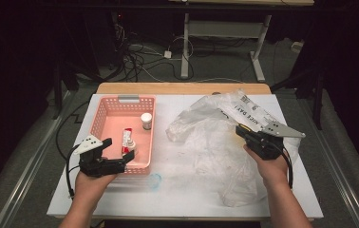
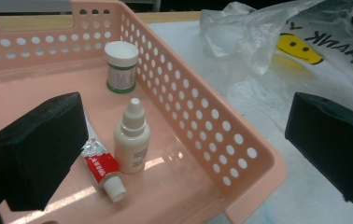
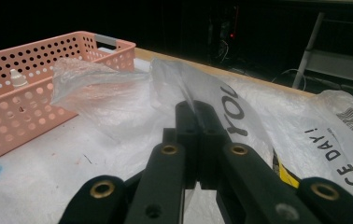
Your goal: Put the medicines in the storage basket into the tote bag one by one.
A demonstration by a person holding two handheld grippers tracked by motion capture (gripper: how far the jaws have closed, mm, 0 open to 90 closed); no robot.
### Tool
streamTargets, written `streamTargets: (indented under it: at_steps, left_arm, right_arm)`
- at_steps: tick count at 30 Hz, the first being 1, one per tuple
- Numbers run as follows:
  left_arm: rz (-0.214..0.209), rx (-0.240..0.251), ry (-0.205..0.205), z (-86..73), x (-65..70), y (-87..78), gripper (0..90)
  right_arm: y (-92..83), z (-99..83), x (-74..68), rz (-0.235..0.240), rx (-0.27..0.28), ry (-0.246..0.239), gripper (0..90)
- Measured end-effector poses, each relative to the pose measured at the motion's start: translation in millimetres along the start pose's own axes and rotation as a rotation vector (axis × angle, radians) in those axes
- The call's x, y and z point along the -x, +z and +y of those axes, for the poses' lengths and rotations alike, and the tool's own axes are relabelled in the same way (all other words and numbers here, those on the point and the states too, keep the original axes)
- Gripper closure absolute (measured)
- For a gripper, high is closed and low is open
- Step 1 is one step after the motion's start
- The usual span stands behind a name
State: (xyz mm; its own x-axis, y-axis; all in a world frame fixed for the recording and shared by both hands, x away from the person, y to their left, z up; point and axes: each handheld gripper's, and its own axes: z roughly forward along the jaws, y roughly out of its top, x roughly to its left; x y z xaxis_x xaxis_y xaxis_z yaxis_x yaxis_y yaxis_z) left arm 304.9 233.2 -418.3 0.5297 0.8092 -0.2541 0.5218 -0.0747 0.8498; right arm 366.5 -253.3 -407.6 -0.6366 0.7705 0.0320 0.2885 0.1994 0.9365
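Left gripper view, items near to far: left gripper (image 2: 184, 144), jaws spread wide and holding nothing, one pad inside the basket (image 2: 221, 140) and one outside its near corner over the table (image 2: 277, 205). Tube (image 2: 101, 168), red and white, lying flat on the basket floor, cap toward the camera. Dropper bottle (image 2: 131, 140), upright, touching or just beside the tube; judged light, hard plastic, smooth-sided, apt to tip; best taken across the body below the shoulder. Jar (image 2: 121, 65), white lid, green-banded label, upright near the far wall; judged light, rigid, easy across the lid or body. Right gripper view: right gripper (image 3: 195, 116), jaws clamped on a fold of the bag (image 3: 118, 93). Bag, thin clear plastic printed with a smiley and lettering, spread across the table's right half beside the basket; judged nearly weightless, limp, slippery, tearable; hold at a bunched edge, as now, since a flat sheet gives the jaws nothing.
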Motion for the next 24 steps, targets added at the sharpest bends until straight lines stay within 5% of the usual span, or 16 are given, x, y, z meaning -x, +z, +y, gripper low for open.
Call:
streamTargets:
  at_steps: [7,17,24]
  left_arm:
    - [0.046,0.017,0.024,22.5,-0.6,3.7,0.0]
    - [0.095,-0.034,0.000,47.6,-25.3,26.7,0.6]
    - [0.128,-0.139,-0.041,56.4,-48.2,49.2,5.2]
  right_arm:
    - [-1.1,-1.0,0.6,-0.003,0.007,-0.007,90.0]
    - [2.3,-1.2,-0.9,0.014,0.001,-0.009,90.0]
    - [1.9,-1.5,-1.3,0.013,-0.001,-0.013,90.0]
